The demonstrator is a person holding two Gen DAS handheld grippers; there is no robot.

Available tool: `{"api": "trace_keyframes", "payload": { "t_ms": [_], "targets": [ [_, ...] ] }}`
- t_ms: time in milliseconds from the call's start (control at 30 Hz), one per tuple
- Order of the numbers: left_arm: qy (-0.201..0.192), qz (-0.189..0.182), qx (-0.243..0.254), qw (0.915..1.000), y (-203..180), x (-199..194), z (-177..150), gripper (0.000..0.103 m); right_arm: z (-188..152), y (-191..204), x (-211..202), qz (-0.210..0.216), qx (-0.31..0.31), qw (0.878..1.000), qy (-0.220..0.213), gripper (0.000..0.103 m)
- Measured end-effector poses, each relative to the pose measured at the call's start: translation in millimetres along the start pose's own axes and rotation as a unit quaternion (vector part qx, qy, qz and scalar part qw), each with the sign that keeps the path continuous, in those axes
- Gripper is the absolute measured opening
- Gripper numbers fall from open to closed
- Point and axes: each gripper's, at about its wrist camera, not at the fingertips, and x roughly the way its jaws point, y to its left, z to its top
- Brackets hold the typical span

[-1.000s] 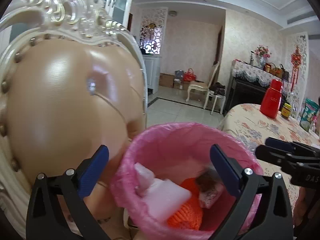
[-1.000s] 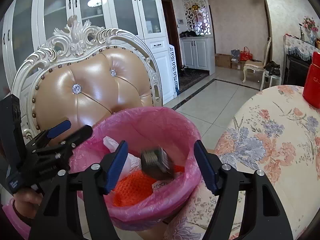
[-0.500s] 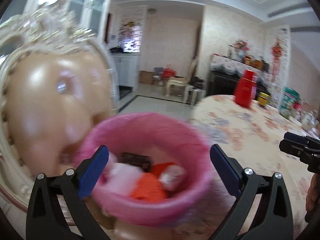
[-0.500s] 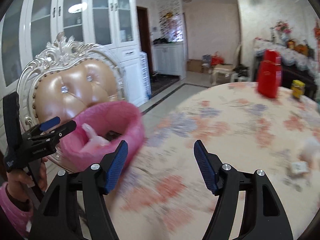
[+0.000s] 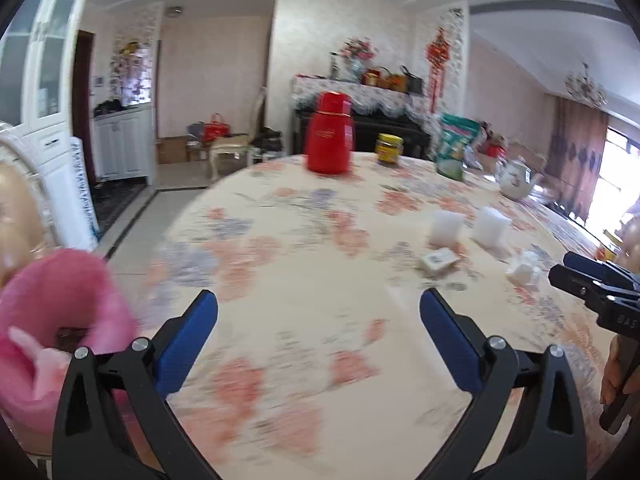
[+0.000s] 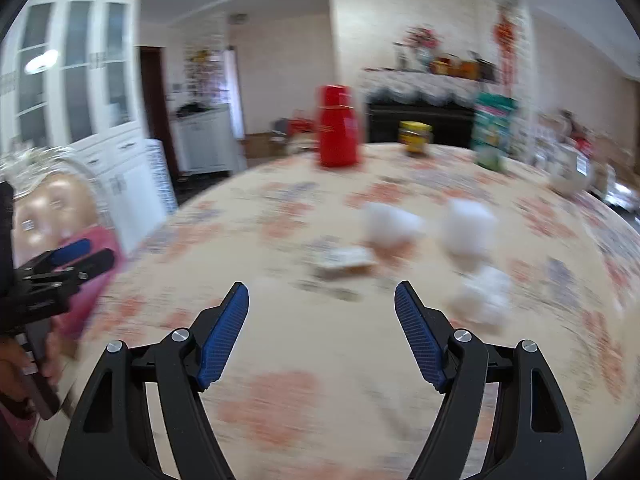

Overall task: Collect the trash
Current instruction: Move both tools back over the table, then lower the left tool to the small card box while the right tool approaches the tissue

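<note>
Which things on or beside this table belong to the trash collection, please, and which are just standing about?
Job: pink-lined bin, white foam blocks, small packet, crumpled tissue.
Bystanders: red flask, yellow-lidded jar, green bag, teapot.

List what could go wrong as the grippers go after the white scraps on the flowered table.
1. The crumpled tissue looks light and loose; the right gripper, jaws opening and empty, may push it along the tablecloth rather than pinch it.
2. The flat wrapper lies low on the cloth, so the pads could catch fabric too.
3. The pink bin sits off the table edge; a hasty carry may drop scraps short.
</note>
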Motion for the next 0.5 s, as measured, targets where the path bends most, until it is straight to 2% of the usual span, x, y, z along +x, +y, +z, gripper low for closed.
{"api": "trace_keyframes", "payload": {
  "t_ms": [167, 267, 433, 500],
  "targets": [
    [0.011, -0.045, 0.013, 0.9989, -54, 40, 12, 0.098, -11, -66, 16, -0.059, 0.036, 0.997, 0.022, 0.072],
    [0.027, -0.053, 0.033, 0.9977, -77, 68, 21, 0.098, -16, -93, 33, -0.078, 0.054, 0.995, 0.042, 0.072],
    [0.064, -0.048, 0.066, 0.9946, -104, 120, 26, 0.098, -20, -119, 70, -0.096, 0.087, 0.987, 0.094, 0.071],
    [0.096, -0.062, 0.067, 0.9911, -109, 144, 25, 0.098, -18, -123, 77, -0.097, 0.089, 0.986, 0.099, 0.071]
  ]
}}
